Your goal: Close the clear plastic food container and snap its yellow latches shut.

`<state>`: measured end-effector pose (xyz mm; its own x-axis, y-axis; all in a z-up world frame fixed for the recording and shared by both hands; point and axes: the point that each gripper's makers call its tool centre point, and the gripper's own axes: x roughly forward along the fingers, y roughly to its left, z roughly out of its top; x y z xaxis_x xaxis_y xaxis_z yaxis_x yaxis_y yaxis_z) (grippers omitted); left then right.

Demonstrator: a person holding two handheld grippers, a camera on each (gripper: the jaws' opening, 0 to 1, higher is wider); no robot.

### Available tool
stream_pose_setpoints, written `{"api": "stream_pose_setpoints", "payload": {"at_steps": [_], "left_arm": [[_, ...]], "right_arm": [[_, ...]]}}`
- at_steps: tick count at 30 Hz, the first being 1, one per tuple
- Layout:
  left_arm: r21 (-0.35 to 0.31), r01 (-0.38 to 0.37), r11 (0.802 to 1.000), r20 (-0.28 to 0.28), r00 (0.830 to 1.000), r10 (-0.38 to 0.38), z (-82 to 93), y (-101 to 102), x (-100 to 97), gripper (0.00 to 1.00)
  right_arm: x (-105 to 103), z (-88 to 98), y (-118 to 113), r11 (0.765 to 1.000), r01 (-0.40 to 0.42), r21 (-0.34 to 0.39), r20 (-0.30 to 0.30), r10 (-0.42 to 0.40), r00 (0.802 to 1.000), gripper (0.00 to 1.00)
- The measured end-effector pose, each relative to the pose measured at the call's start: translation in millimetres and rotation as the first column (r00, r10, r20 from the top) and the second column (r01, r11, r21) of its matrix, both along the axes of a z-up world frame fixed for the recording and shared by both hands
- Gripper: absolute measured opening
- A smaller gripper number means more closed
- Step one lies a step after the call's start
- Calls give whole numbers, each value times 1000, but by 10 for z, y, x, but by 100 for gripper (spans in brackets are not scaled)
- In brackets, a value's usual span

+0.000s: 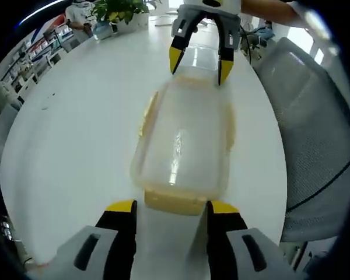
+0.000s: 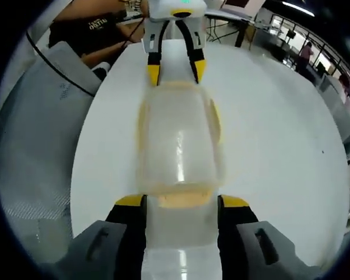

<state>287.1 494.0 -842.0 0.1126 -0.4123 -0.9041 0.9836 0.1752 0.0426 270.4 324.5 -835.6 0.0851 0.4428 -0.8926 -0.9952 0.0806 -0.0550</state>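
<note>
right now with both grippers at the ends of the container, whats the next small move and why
Probably ease the left gripper forward and down onto the near end latch. Its jaws stand open on either side of that yellow latch, the lid already lies on the clear container, and the right gripper is poised open at the far end.

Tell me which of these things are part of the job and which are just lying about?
Part of the job:
- clear food container, lid on
- yellow latches, one at each end
- left gripper, open at one end
- right gripper, open at the other end

Just lying about:
- white table
- grey mesh chair
- potted plant
</note>
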Motion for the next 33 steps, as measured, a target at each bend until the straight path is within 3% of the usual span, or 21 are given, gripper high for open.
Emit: {"api": "stream_pose_setpoints", "payload": {"at_steps": [19,33], "left_arm": [[25,93,995,1,996,-93,9,-41,-8,35],[42,110,993,-4,994,-109,2,-49,-8,34]], "right_arm": [[62,-80,38,997,-68,-46,12,69,998,37],[72,-92,37,997,-70,-42,-7,70,998,36]]}}
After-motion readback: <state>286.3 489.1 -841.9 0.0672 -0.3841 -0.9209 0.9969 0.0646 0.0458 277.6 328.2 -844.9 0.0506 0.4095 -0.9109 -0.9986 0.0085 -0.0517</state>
